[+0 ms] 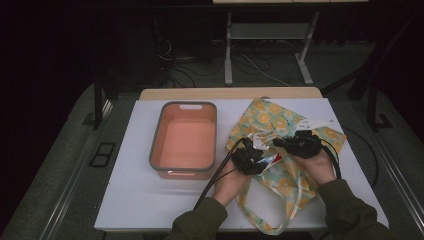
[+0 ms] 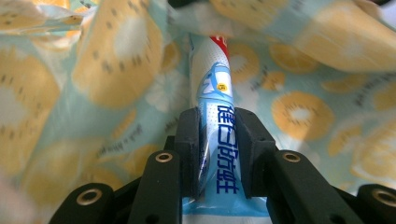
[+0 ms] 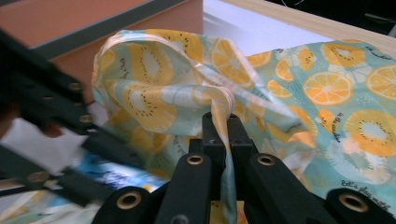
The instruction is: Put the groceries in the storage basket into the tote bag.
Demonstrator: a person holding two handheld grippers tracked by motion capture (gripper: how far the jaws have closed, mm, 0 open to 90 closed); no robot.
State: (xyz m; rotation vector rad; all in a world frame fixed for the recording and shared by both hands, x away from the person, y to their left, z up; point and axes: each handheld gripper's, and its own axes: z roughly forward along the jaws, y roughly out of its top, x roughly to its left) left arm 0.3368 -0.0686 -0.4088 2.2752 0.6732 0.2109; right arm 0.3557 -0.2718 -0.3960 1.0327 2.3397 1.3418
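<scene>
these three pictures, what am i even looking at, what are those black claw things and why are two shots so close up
A person sits at a white table holding a black two-jaw hand tool in each hand. The wide picture comes from a camera above the table. The two close ones come from cameras riding on the tools, looking along their jaws.

On the table lie an orange tub and a fruit-print cloth bag.

The left gripper is shut on a pale blue tube with printed writing, at the bag's mouth. The right gripper pinches a fold of the bag's fabric, seemingly holding it open.
</scene>
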